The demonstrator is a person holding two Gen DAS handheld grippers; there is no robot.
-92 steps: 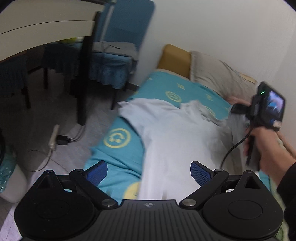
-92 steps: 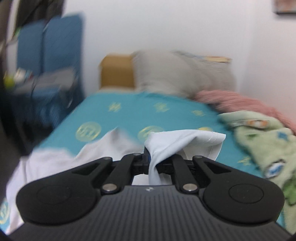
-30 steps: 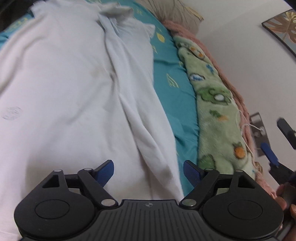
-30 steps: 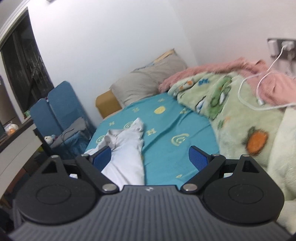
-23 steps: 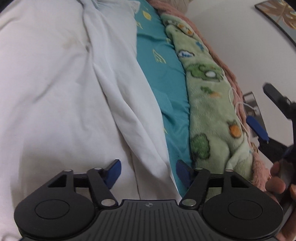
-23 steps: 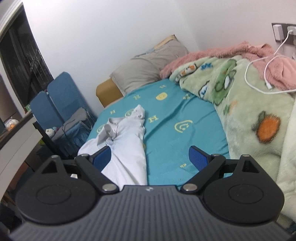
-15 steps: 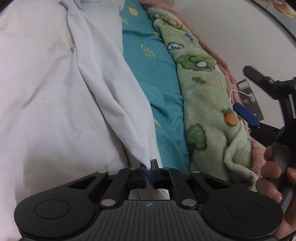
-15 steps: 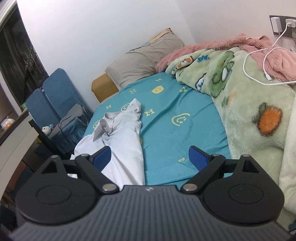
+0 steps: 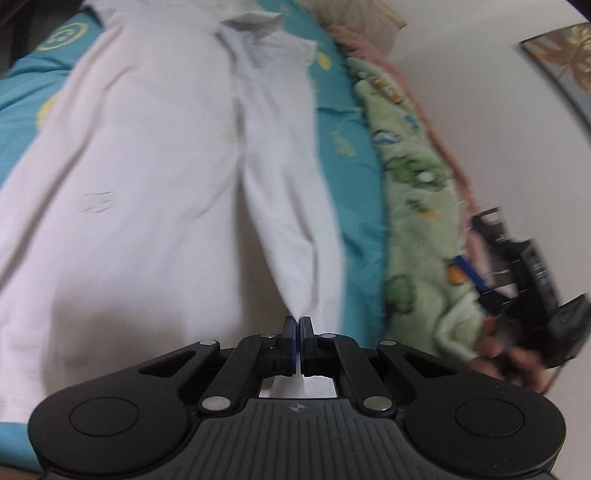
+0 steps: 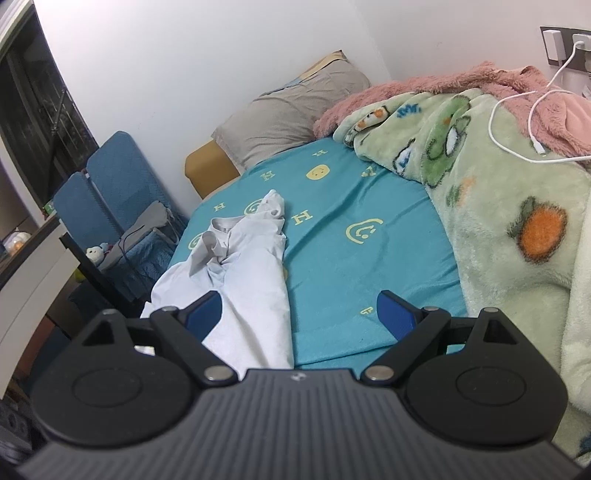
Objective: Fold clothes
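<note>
Left gripper (image 9: 297, 334) has its blue pads pressed together on the near edge of the white shirt (image 9: 155, 177), a pinch of cloth caught right at the tips and a sliver of white showing behind them. The shirt lies stretched lengthwise along the teal bedsheet (image 10: 362, 236), collar (image 9: 255, 24) at the far end toward the grey pillow (image 10: 288, 118), one long fold running down its middle. Right gripper (image 10: 300, 314) hangs with its jaws spread wide and nothing between them, looking up the bed with the shirt's crumpled collar end to the left of centre on the sheet. The green cartoon blanket (image 10: 491, 192) is heaped along the sheet's right side, a white charging cable (image 10: 517, 110) draped over the pink fleece (image 10: 424, 86) beyond it. A blue chair (image 10: 110, 181) stands off the sheet's left edge.
</note>
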